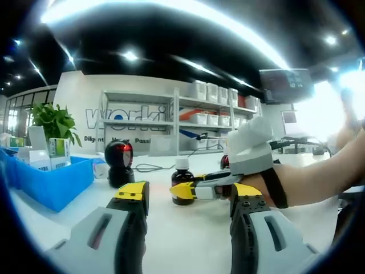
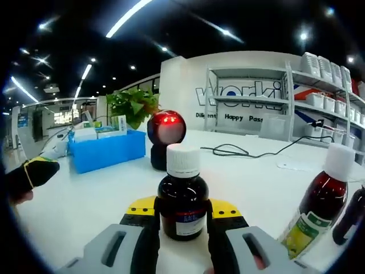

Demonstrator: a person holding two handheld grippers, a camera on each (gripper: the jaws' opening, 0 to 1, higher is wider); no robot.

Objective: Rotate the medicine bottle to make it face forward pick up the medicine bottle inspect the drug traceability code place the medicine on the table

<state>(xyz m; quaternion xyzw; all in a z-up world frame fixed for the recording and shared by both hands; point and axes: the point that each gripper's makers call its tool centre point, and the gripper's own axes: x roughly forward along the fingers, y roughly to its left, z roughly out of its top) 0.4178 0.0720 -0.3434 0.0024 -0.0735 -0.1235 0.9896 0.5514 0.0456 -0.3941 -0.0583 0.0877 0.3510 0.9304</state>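
A brown medicine bottle (image 2: 182,208) with a white cap and a small white label stands upright on the white table (image 2: 85,211). My right gripper (image 2: 183,212) is shut on it, its yellow-tipped jaws pressing both sides of the bottle's body. In the left gripper view the same bottle (image 1: 181,184) stands mid-table, and the right gripper (image 1: 193,190) reaches it from the right, held by a white-gloved hand (image 1: 251,149). My left gripper (image 1: 189,195) stands open a little short of the bottle, with nothing between its jaws.
A black scanner with a red light (image 2: 165,137) stands just behind the bottle. A blue bin (image 2: 105,149) of boxes and a plant (image 2: 134,105) lie to the left. A red-liquid bottle (image 2: 319,205) and a dark bottle (image 2: 351,217) stand at right. A cable (image 2: 245,153) crosses the table.
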